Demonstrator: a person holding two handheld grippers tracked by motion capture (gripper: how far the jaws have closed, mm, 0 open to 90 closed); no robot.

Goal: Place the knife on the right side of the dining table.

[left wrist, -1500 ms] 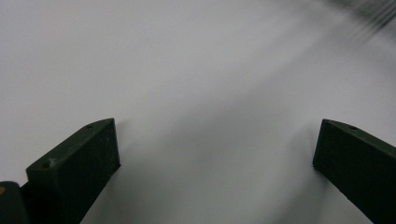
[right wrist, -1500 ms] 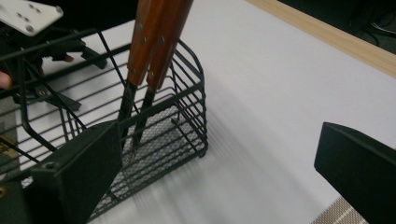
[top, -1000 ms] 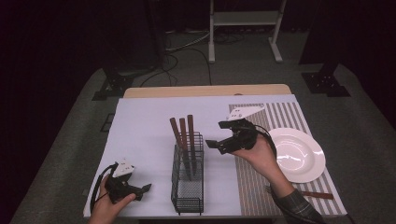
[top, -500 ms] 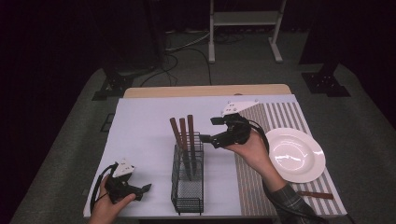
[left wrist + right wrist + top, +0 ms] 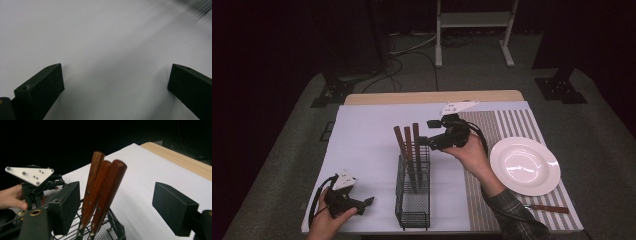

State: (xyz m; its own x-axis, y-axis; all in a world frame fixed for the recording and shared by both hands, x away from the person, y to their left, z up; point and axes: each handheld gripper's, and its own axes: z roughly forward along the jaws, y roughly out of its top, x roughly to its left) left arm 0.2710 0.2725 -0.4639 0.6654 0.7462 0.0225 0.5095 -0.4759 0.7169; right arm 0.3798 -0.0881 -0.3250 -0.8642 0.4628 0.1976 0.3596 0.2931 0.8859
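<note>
Right tongs (image 5: 424,132) level at three wooden knife handles (image 5: 407,142) standing upright, slightly tilted, in black wire basket (image 5: 413,200) mid-desk. Jaws apart, have just been closing; in right gripper view handles (image 5: 100,190) sit between the two pads, nearest one just beside left pad, no pad pressing.

Left tongs (image 5: 368,202) low over white desk cover (image 5: 362,145) at near left corner, jaws wide apart, nothing between.

White plate (image 5: 525,165) on striped mat (image 5: 512,125) at right; another knife (image 5: 546,208) in front of it.
</note>
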